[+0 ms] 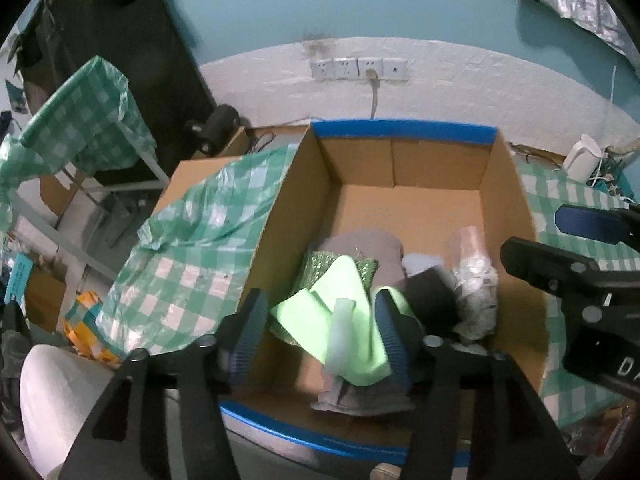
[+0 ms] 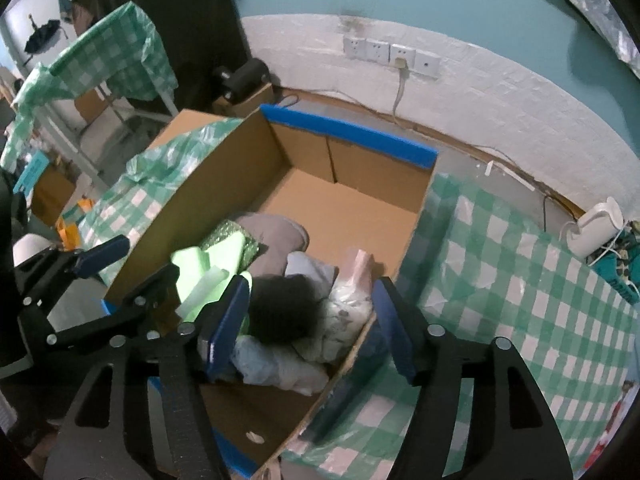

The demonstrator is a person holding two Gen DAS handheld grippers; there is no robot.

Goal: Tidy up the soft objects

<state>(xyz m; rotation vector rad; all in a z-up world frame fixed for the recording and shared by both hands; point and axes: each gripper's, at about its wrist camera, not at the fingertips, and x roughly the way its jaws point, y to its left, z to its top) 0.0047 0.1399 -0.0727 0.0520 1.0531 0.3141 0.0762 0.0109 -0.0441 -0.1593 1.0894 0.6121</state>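
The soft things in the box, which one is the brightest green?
The smooth light green cloth lying on top of the pile. The grey cushion, black fluffy thing and white plastic-wrapped bundle aren't green.

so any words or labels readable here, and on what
"D": a white letter on the right tool's black body, the rest cut off by the frame edge.
Pale print along the blue tape on the cardboard box: too blurred to read.
Teal tag at far left: markings too small to read.

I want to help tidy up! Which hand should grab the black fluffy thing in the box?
Probably the right gripper: its open jaws already straddle the black fluffy thing. The left gripper sits over the green cloth instead.
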